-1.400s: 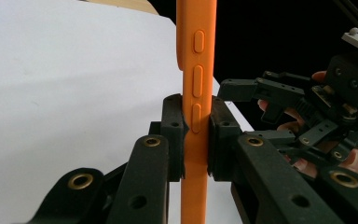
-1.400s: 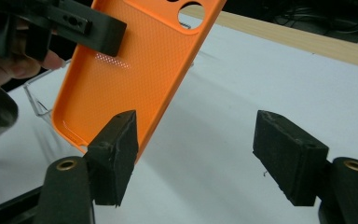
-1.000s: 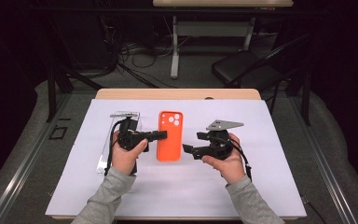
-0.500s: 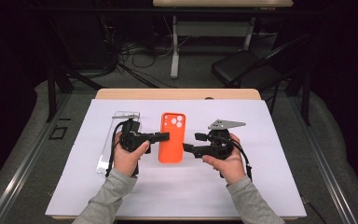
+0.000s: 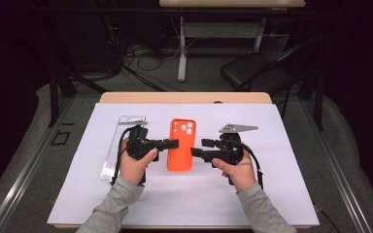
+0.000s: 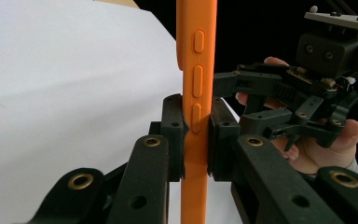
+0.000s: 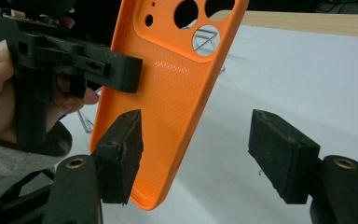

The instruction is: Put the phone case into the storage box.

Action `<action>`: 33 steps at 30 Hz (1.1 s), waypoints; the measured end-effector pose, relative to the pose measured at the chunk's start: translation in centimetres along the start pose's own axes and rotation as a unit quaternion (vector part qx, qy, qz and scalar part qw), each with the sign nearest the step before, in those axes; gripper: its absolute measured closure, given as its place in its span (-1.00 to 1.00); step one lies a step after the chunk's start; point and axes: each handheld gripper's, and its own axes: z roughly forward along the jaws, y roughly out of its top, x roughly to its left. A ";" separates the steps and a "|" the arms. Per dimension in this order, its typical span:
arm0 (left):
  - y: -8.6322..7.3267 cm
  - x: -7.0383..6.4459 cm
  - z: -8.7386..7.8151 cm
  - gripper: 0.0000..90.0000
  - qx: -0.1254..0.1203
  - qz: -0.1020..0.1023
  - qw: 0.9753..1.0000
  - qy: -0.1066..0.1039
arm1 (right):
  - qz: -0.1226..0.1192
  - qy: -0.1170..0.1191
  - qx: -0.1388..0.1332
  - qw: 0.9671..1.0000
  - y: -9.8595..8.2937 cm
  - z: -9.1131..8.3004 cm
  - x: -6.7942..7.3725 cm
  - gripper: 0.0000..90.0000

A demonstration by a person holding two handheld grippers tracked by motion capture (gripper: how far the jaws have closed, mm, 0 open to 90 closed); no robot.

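Orange phone case [image 5: 180, 144]: being held on edge above the white worktop [image 5: 77, 194], camera cut-outs toward the far end, between the two hands.
Left claw [image 6: 196, 135]: clamping the case's side wall right at the button bumps, pads pressing from both faces (a thin edge hold, nothing more).
Right claw [image 7: 205, 154]: standing wide, one pad just beside the case's back, the other well apart over bare worktop; not gripping yet.
Clear stand [image 5: 121, 145]: lying on the worktop to the left of the left hand, possibly an acrylic holder, hard to tell through the glare.
Step in hand: probably bringing the right claw in for a second hold on the case.
Risk, slipping: soft case wall flexing under the left pads, letting the case twist or slide out and drop flat.
Risk, knocking: right pad nudging the case's back before closing, levering it out of the left claw's narrow hold.
Risk, collision: the two claws working very near each other, cables trailing close behind.
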 end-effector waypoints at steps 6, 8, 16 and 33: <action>-0.1 -0.1 0.1 0.78 0.000 0.003 1.000 -0.002 | 0.002 -0.005 -0.001 1.000 -0.1 0.0 0.0 -0.20; -0.1 -0.2 0.1 0.78 -0.001 0.003 1.000 -0.003 | 0.006 -0.003 0.001 1.000 -0.2 0.0 0.0 -0.20; -0.3 -0.4 0.3 0.78 0.002 0.006 1.000 -0.013 | 0.005 0.012 0.007 1.000 -0.3 0.2 0.1 -0.10; -0.6 -0.7 0.9 0.79 0.010 0.011 1.000 -0.017 | 0.037 0.030 -0.008 0.999 -0.5 0.1 -0.6 0.19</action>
